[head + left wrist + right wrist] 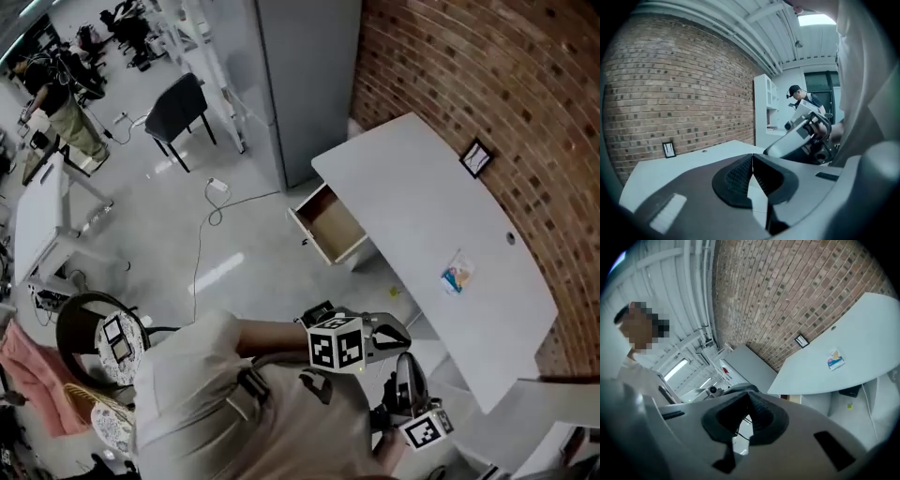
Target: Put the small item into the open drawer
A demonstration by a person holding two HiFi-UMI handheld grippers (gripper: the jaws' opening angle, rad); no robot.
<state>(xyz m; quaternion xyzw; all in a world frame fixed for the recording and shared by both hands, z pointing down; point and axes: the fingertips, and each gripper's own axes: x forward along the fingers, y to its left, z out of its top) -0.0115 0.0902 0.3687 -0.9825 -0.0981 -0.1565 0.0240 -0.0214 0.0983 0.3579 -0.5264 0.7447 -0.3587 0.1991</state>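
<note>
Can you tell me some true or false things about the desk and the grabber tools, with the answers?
1. The drawer under the desk is open. True.
2. The packet is already in the drawer. False: it lies on top of the desk.
3. The left gripper holds the packet. False: its jaws are shut with nothing between them.
4. A picture frame sits on the desk by the brick wall. True.
5. The chair is red. False: it is black.
</note>
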